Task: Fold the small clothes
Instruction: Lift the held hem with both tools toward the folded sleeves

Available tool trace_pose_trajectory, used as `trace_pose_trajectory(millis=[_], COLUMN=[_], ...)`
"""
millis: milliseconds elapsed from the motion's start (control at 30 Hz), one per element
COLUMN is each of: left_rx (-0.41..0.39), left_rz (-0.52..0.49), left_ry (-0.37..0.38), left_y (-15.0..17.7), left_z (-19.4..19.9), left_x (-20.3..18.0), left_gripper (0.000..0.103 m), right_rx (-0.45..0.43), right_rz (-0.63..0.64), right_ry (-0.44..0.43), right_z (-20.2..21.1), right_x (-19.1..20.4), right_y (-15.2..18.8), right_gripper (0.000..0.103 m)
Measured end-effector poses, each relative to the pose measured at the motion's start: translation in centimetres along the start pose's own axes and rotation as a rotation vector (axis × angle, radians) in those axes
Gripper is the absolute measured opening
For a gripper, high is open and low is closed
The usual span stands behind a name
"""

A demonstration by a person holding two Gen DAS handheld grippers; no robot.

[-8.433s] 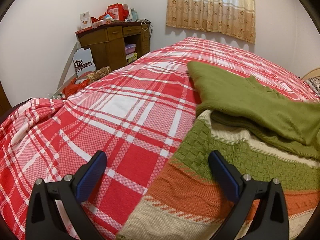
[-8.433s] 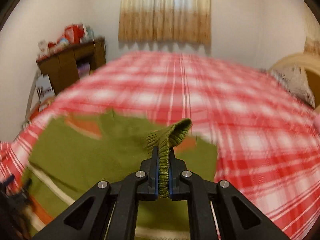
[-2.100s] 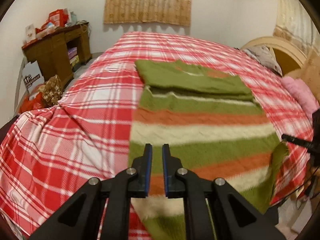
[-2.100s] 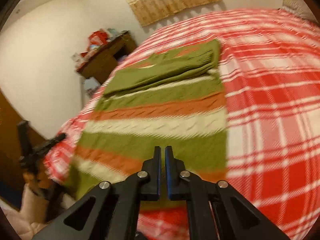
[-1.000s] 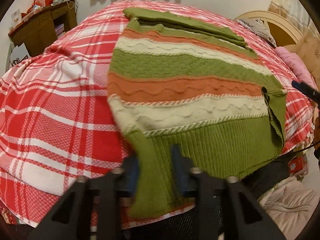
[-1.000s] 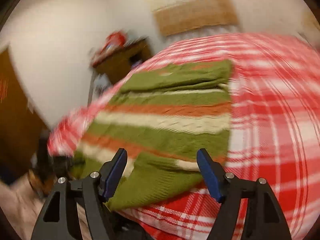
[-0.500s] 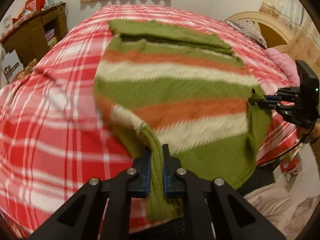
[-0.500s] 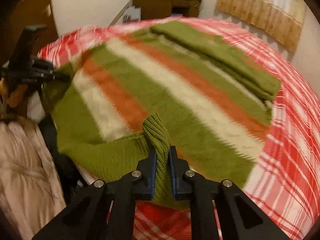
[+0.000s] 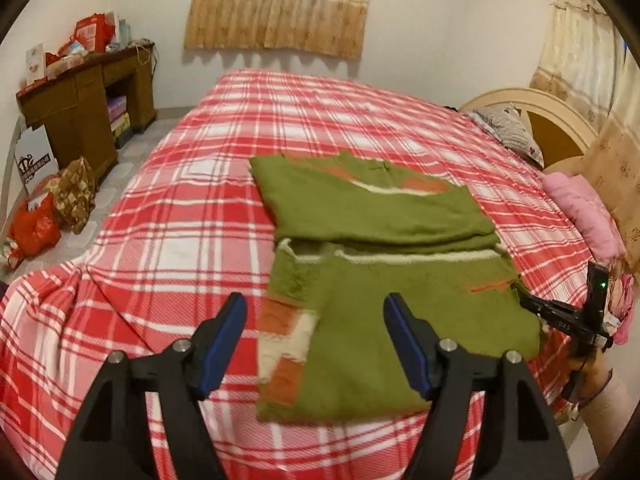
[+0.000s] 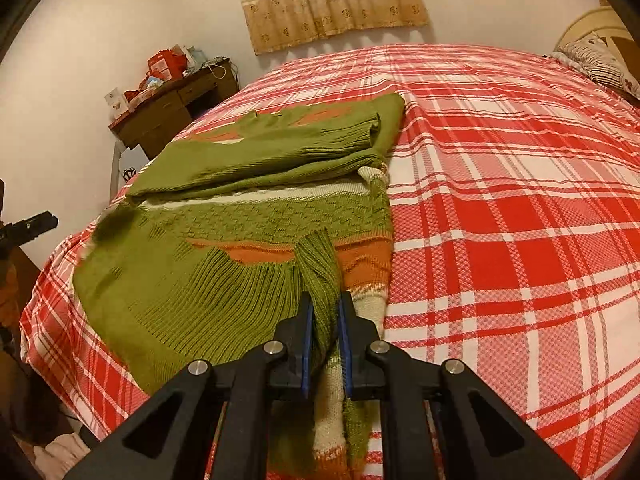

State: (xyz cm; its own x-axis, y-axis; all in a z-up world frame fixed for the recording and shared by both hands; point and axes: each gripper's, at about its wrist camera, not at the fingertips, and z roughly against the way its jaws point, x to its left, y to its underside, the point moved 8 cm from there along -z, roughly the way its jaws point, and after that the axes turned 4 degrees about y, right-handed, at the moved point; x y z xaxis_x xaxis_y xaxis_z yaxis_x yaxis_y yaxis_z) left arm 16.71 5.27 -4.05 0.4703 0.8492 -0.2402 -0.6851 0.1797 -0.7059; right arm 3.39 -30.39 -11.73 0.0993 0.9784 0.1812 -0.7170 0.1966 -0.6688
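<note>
A striped knit sweater (image 9: pixel 380 216) in green, orange and cream lies on the red plaid bed (image 9: pixel 180 216), sleeves folded across its top and its ribbed hem turned up over the body. My left gripper (image 9: pixel 314 320) hovers above the sweater's near left corner, its jaws opening, with no cloth between the pads. My right gripper (image 10: pixel 324 320) is shut on a bunched piece of the green ribbed hem of the sweater (image 10: pixel 248 216). In the left wrist view the right gripper (image 9: pixel 528 302) shows at the sweater's right edge. The left gripper (image 10: pixel 48 222) shows small at the far left of the right wrist view.
A wooden desk (image 9: pixel 80 100) piled with boxes stands by the far left wall, with bags (image 9: pixel 36 228) on the floor beside it. A pink pillow (image 9: pixel 584 212) and curved headboard (image 9: pixel 552 120) lie at the right. The bed's plaid cover (image 10: pixel 520 200) spreads wide to the right of the sweater.
Both grippers carried the hem up over the sweater's body. The left gripper then let go of the hem, opened and drew up and back. The right gripper stays shut on the hem.
</note>
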Motion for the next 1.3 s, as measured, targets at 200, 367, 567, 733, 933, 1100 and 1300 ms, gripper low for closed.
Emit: trace_pose_trajectory(millis=[200, 367, 567, 733, 933, 1100, 1300], left_rx=[0.056, 0.070, 0.160, 0.143, 0.153, 0.150, 0.152], left_rz=[-0.112, -0.163, -0.149, -0.149, -0.143, -0.108, -0.109], left_ry=[-0.046, -0.011, -0.032, -0.017, 0.004, 0.029, 0.035], left_y=[1.0, 0.0, 0.6, 0.9, 1.1, 0.7, 0.7], left_z=[-3.2, -7.1, -12.1, -10.7, -10.1, -11.4, -11.2], left_x=[-0.5, -1.9, -2.0, -2.1, -2.0, -2.0, -2.1], left_gripper=[0.073, 0.073, 0.050, 0.039, 0.041, 0.057, 0.061], right_rx=[-0.005, -0.002, 0.001, 0.018, 0.037, 0.039, 0.042], right_rz=[-0.065, -0.058, -0.046, 0.005, 0.092, 0.105, 0.204], right_ry=[-0.037, -0.027, -0.013, 0.013, 0.050, 0.033, 0.075], right_z=[0.1, 0.0, 0.0, -0.1, -0.1, -0.2, -0.5], right_x=[-0.5, -0.5, -0.3, 0.2, 0.7, 0.9, 2.0], right_y=[0.4, 0.2, 0.2, 0.0, -0.3, -0.4, -0.9], right_gripper=[0.011, 0.011, 0.011, 0.012, 0.017, 0.042, 0.043])
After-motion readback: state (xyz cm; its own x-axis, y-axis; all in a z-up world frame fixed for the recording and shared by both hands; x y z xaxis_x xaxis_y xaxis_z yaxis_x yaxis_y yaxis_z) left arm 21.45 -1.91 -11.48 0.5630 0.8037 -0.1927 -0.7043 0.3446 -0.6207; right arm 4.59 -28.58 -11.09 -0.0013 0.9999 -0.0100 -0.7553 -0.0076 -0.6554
